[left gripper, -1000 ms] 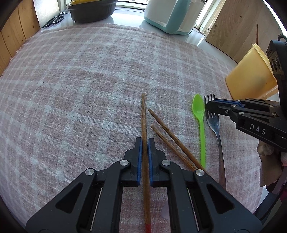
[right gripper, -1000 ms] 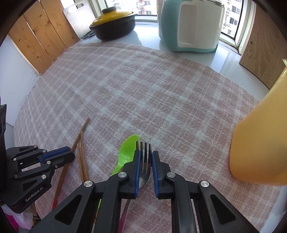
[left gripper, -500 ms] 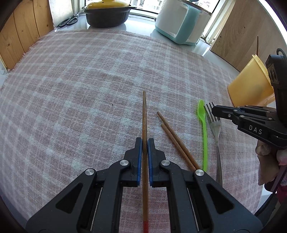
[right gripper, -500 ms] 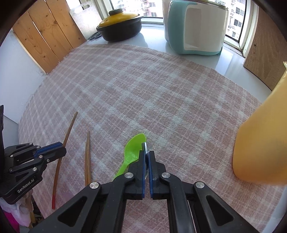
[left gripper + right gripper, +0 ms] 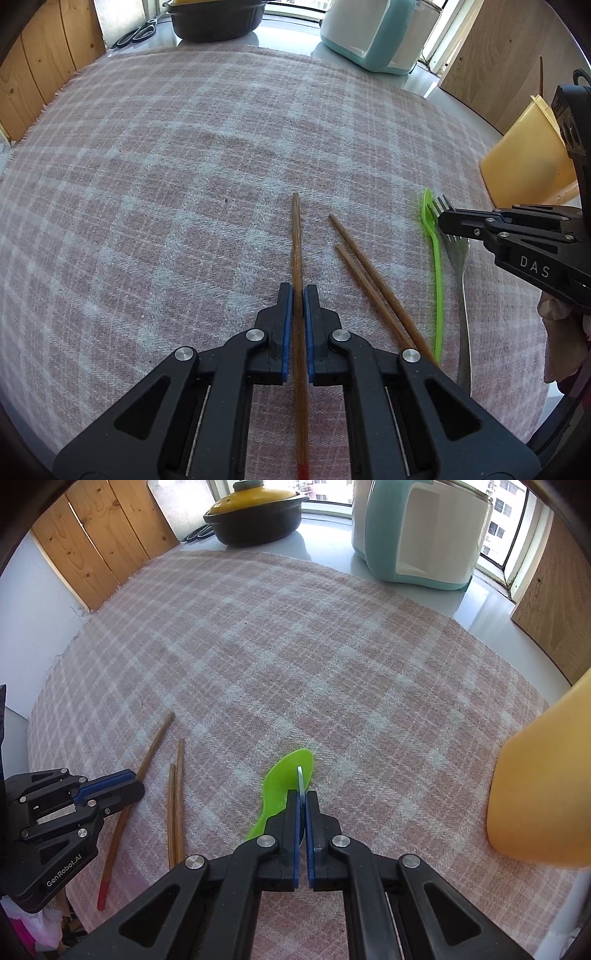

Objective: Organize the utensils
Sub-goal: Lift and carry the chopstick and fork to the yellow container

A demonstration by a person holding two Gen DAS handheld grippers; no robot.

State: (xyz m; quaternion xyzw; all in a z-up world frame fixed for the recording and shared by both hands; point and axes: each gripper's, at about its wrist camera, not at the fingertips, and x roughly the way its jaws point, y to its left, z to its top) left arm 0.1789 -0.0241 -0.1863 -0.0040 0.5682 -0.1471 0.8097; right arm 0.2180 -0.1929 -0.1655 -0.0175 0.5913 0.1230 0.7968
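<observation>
Left wrist view
Left hand-held gripper: clenched on a red-tipped chopstick, which is pinched between the blue pads and runs straight ahead along the fingers.
Red-tipped chopstick: its red end is seen at the bottom edge, its far end is seen out over the checked cloth.
Chopstick pair: laid on the cloth just right of the red-tipped chopstick, slanted, the two sticks side by side.
Green spoon: laid right of the chopstick pair, bowl away from the camera.
Fork: seen just right of the green spoon, gripped near its tines by the right hand-held gripper.
Yellow container: stood at the cloth's right edge, beyond the fork.

Right wrist view
Right hand-held gripper: clamped on the fork, which is seen edge-on as a thin metal strip between the pads.
Green spoon: seen on the cloth under and just left of the fork.
Chopstick pair: laid left of the green spoon, apart from it.
Left hand-held gripper: seen left of the chopstick pair, closed on the red-tipped chopstick.
Yellow container: stood well right of the green spoon.
Table: bare grey surface seen beyond the cloth.
</observation>
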